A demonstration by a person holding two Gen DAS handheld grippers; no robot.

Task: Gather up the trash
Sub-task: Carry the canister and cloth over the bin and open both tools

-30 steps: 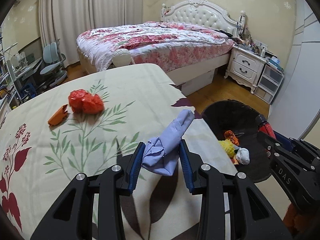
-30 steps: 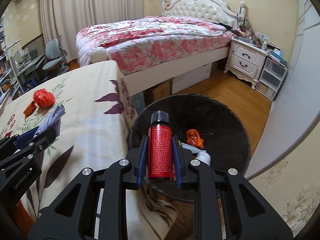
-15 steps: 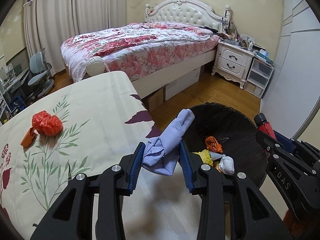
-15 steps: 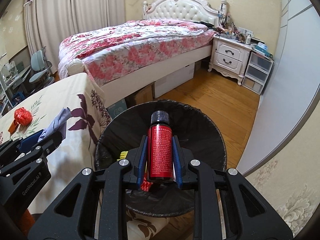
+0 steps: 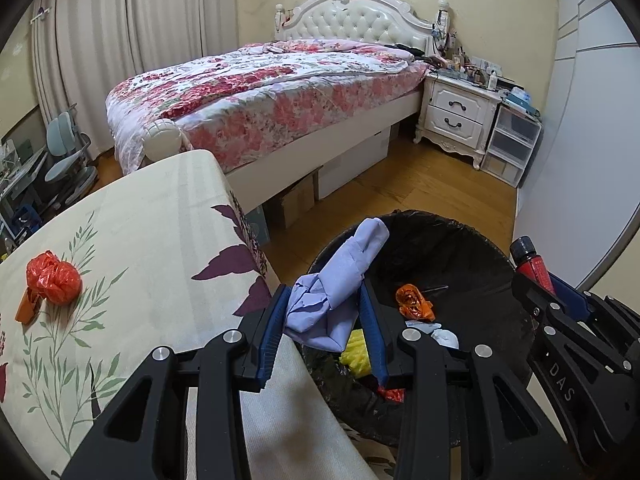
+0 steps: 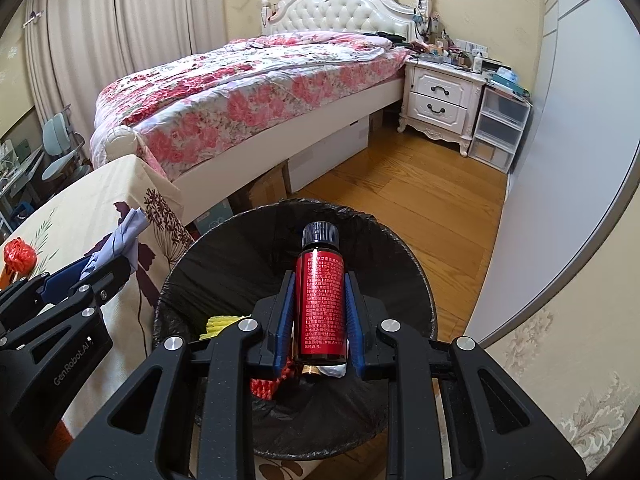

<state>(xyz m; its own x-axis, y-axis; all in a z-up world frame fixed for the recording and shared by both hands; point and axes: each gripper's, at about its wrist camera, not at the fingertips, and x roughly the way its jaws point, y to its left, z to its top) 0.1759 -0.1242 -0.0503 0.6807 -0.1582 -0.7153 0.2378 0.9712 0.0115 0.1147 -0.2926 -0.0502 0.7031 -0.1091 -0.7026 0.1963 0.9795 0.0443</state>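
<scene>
My left gripper (image 5: 325,320) is shut on a crumpled pale-blue cloth (image 5: 340,284), held at the table's edge with its tip over the near rim of the black-lined trash bin (image 5: 460,248). My right gripper (image 6: 320,312) is shut on a red bottle with a black cap (image 6: 320,300), held upright over the middle of the bin (image 6: 248,252). Inside the bin lie an orange wrapper (image 5: 414,303), a yellow piece (image 5: 356,354) and white scraps. A red plastic-bag ball (image 5: 54,278) and an orange scrap (image 5: 25,309) lie on the tablecloth at the left.
The table with a floral cloth (image 5: 152,232) stands to the left of the bin. Behind are a bed (image 5: 280,92), a white nightstand (image 5: 456,116), plastic drawers (image 5: 512,144) and wooden floor (image 6: 420,200). A pale wall panel (image 6: 580,120) bounds the right.
Both grippers have shifted right, away from the table toward the bin. The cloth now reaches over the bin's rim, and the bottle hangs over the bin's middle. Both grips are unchanged.
</scene>
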